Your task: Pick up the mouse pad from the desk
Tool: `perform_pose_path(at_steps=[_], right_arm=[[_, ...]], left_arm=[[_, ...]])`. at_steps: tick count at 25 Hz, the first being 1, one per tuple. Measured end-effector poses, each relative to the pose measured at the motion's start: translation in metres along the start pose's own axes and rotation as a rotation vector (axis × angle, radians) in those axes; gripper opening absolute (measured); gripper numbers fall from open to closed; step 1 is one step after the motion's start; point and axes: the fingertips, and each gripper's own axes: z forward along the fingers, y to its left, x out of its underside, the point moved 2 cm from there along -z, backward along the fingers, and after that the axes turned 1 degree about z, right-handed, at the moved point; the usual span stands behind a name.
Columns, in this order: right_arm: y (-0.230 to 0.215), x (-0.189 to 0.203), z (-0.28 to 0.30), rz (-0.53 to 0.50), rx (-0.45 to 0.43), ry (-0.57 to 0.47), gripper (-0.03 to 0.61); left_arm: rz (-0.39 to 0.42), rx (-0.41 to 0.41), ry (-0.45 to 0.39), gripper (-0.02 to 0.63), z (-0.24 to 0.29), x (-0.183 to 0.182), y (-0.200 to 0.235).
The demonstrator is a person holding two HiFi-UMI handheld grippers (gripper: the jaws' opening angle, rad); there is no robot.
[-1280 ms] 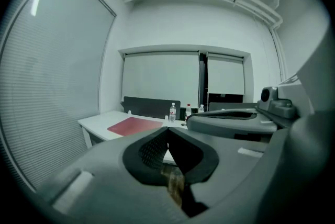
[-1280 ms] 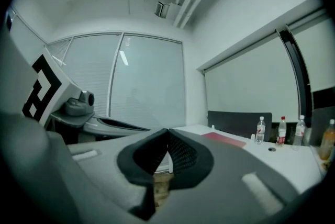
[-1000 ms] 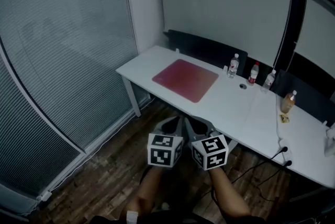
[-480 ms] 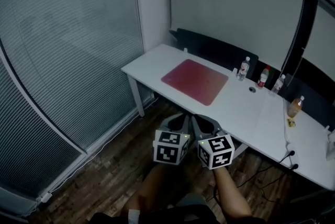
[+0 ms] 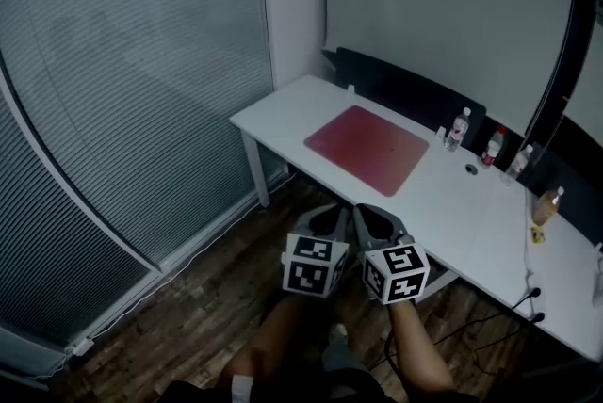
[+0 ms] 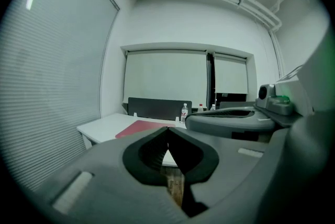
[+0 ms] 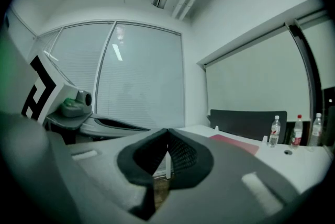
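A red mouse pad (image 5: 367,149) lies flat on the white desk (image 5: 283,114), near its left end; it also shows as a red strip in the left gripper view (image 6: 142,127) and the right gripper view (image 7: 234,143). My left gripper (image 5: 329,220) and right gripper (image 5: 375,222) are held side by side over the wooden floor, short of the desk's front edge and apart from the pad. Both are shut, with their jaws' tips meeting and nothing between them (image 6: 167,129) (image 7: 167,131).
Three water bottles (image 5: 459,129) and an orange-capped bottle (image 5: 544,205) stand along the desk's back right. A dark panel (image 5: 405,90) runs behind the desk. Window blinds (image 5: 122,81) fill the left wall. A cable (image 5: 490,316) hangs under the desk at right.
The desk and pad have shifted right and lower in the head view as I walk nearer. Both grippers have moved forward together, still shut.
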Motion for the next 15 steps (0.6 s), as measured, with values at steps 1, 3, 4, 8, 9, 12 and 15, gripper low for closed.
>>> perform_pose_path(at_steps=[1,3,4,8,9,12,15], right_arm=[[-0.004,0.001,0.007,-0.003,-0.002,0.000,0.002],[-0.015,0.004,0.021,-0.010,-0.003,0.002,0.002],[-0.020,0.004,0.028,-0.010,-0.003,0.002,0.002],[-0.048,0.002,0.058,-0.001,-0.007,0.003,0.002],[-0.056,0.001,0.065,0.000,-0.008,0.004,0.002],[-0.078,0.000,0.085,0.004,-0.012,0.011,0.002],[-0.100,0.000,0.103,0.013,-0.018,0.016,0.002]], left_arm=[[0.001,-0.005,0.000,0.006,0.008,0.001,0.004],[0.007,-0.009,-0.001,0.006,0.025,0.001,0.012],[0.008,-0.008,0.003,0.006,0.034,0.001,0.016],[0.005,-0.011,0.014,0.006,0.071,-0.007,0.030],[0.006,-0.011,0.009,0.006,0.080,-0.010,0.032],[0.007,-0.019,0.012,0.006,0.107,-0.018,0.040],[0.004,-0.024,0.027,0.006,0.134,-0.019,0.046]])
